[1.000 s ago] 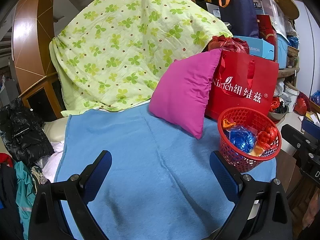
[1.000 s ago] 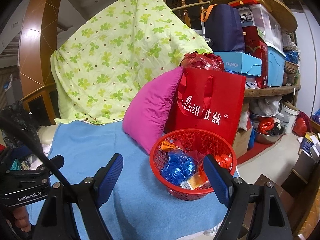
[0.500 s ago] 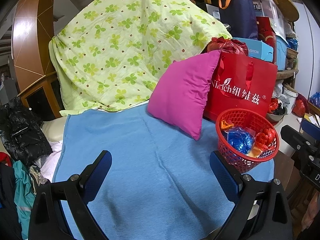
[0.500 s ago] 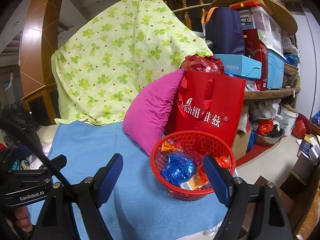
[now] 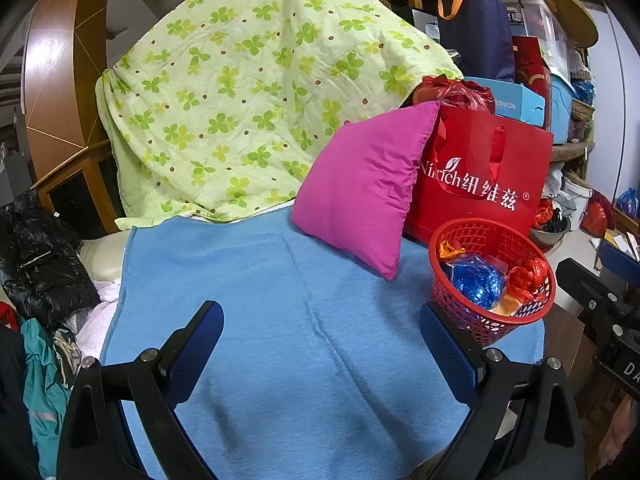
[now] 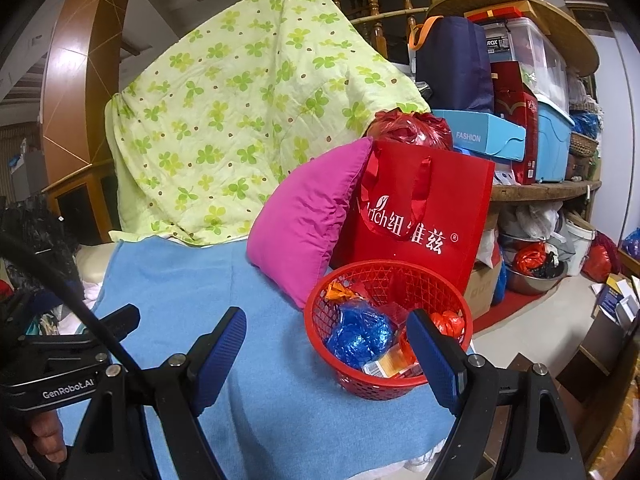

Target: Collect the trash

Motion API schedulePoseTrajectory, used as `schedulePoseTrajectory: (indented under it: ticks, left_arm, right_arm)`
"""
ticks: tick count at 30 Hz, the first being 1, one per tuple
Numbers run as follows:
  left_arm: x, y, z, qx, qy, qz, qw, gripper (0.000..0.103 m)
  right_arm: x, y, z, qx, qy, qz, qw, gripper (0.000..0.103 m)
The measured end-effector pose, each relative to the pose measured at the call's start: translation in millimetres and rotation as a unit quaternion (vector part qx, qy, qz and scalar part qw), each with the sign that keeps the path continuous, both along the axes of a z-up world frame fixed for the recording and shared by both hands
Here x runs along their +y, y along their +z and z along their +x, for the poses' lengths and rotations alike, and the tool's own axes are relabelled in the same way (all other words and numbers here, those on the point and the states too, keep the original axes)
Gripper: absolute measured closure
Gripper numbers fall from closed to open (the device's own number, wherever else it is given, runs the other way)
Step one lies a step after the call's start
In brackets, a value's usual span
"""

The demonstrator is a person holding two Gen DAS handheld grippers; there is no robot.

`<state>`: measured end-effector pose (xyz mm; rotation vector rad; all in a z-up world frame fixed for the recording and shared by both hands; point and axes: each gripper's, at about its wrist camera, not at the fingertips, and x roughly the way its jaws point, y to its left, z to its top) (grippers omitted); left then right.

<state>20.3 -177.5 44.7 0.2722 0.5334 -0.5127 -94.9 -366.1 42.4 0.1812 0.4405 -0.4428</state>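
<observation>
- Both grippers hang over a blue blanket (image 5: 280, 320): the left gripper (image 5: 320, 332) has its blue-padded fingers spread wide with nothing between them, and the right gripper (image 6: 324, 344) is spread just as wide and also holds nothing.
- From the right wrist view, the left gripper's black body (image 6: 60, 364) sits at the lower left, with fingers of the person's hand (image 6: 46, 436) under it.
- Next comes a red basket (image 5: 480, 236), standing on the blanket's right end near the edge.
- Trash lies inside the basket: a crumpled blue wrapper (image 6: 358, 336), a red wrapper (image 6: 450, 320), an orange scrap (image 6: 336, 290) and a small packet (image 6: 386, 364).
- Just behind the basket a pink pillow (image 5: 360, 188) leans against a red paper bag (image 5: 488, 172) printed with white lettering.
- Farther back a green clover-print quilt (image 5: 248, 100) drapes over something tall.
- Farthest right, round wooden shelves (image 6: 548, 192) carry stacked boxes and bins.
</observation>
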Motion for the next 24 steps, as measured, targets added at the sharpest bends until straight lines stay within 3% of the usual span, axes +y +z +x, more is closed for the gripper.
schedulePoseTrajectory:
  ticks: [24]
  left_arm:
    - [-6,7,-14,-0.011,-0.008,-0.002,0.9999,0.005]
  right_arm:
    - [-3,-1,-16,-0.009,-0.005,0.000,1.000,0.018]
